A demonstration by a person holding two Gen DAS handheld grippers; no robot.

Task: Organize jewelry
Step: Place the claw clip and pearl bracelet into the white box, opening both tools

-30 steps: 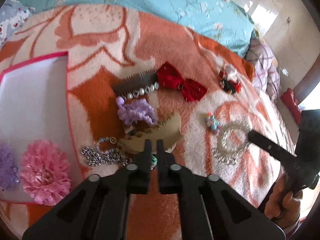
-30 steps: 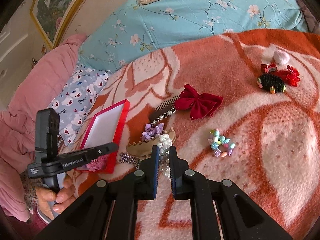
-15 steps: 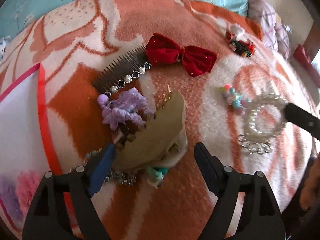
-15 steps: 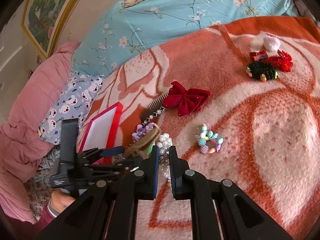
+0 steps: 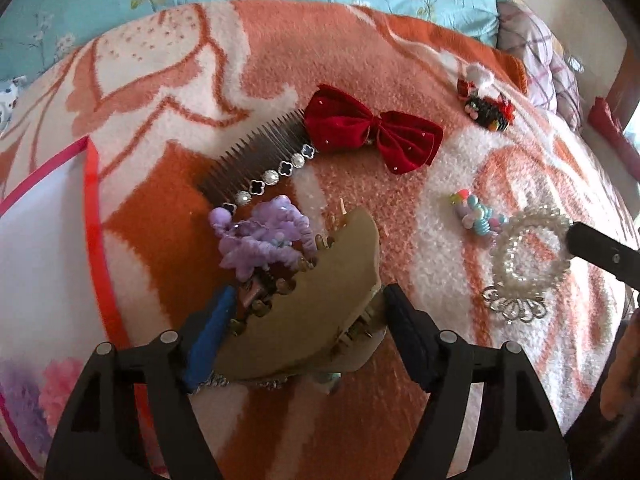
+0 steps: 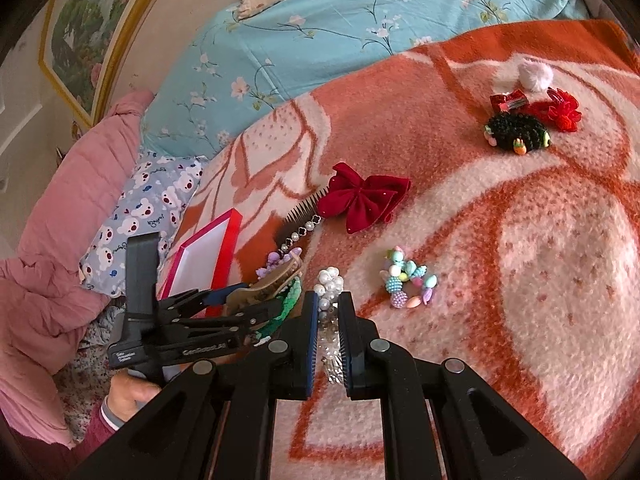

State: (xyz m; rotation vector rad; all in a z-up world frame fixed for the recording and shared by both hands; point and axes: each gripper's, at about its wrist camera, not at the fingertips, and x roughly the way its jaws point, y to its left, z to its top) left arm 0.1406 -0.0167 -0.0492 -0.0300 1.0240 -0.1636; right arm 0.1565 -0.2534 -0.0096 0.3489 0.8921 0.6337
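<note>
Orange blanket [image 5: 168,184] strewn with accessories; left gripper [image 5: 304,320] spread around tan claw clip [image 5: 316,300]; pearl bracelet [image 6: 329,280] pinched by right gripper [image 6: 328,340].

A tan claw clip [image 5: 316,304] sits between the black left gripper's [image 5: 304,332] fingers, one pad blue. Ahead lie a lilac scrunchie [image 5: 260,240] and a dark red velvet bow [image 5: 372,134]. The blanket [image 5: 400,220] underneath is orange with white floral shapes; the bedsheet [image 6: 320,20] beyond is turquoise, flowered.

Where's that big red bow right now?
In the left wrist view the red bow lies on the blanket near the middle, overlapping the comb's far end, beyond the purple scrunchie.
</note>
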